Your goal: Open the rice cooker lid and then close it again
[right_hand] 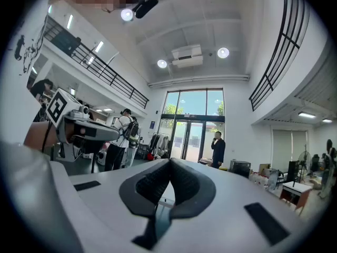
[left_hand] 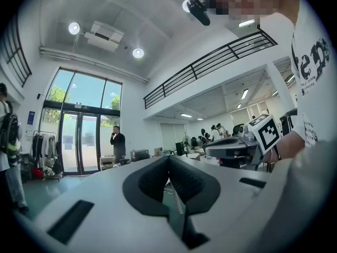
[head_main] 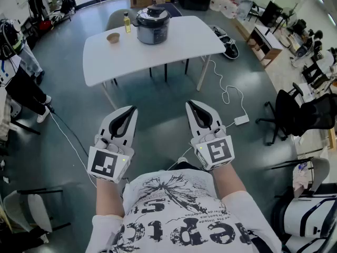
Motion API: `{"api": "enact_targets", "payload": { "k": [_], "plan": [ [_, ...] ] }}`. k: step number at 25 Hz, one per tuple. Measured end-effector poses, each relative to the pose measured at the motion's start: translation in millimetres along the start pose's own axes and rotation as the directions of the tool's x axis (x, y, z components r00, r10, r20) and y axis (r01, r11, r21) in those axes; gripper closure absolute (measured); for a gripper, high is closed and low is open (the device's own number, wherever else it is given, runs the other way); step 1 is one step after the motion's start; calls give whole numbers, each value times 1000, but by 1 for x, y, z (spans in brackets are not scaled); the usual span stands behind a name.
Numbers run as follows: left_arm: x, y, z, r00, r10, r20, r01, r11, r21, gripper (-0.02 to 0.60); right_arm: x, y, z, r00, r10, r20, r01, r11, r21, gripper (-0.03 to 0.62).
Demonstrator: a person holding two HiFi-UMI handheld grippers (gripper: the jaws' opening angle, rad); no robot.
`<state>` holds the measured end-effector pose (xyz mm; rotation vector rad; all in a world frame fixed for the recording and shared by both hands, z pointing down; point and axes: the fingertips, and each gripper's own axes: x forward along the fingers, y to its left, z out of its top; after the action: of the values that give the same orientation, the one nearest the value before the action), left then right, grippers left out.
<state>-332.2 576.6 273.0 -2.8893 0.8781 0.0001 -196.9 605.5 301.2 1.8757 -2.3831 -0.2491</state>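
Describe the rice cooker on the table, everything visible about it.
The rice cooker is a round pot with a shiny, metal-looking silver body and a darker lid topped by a dark handle. The lid is shut. It stands upright near the far edge of the white table, just right of a yellow bottle and a small brown bowl, apart from both. Only the table touches it. It is too small in the head view to make out finer detail.
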Motion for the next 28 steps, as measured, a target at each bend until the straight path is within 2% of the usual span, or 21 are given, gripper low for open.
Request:
{"api": "enact_targets", "payload": {
  "k": [9,14,15,17,21,25,28],
  "plan": [
    [-6,-5,2,1000,-13,8,13,1000,0,569,-4,5,0,1000,-13,-3,13,1000,10,582],
    [-11,-3,4,1000,-19,13,19,1000,-8,569,-4,4,1,1000,-27,12,25,996,91,580],
    [-12,-2,3,1000,-19,12,19,1000,-12,569,-1,5,1,1000,-16,9,15,995,99,499],
    [-10,2,1,1000,-19,7,19,1000,-17,569,8,5,0,1000,4,5,-5,995,101,137],
    [-1,12,-9,1000,-11,-1,11,1000,-27,569,23,-5,-6,1000,-9,-5,10,996,84,32],
    [18,24,-20,1000,3,-14,-4,1000,-22,569,48,-17,-21,999,10,-33,-6,993,119,16],
    [54,45,-29,999,23,-22,-23,1000,-19,569,84,-41,-35,999,37,-37,-32,992,125,10]
  ]
}}
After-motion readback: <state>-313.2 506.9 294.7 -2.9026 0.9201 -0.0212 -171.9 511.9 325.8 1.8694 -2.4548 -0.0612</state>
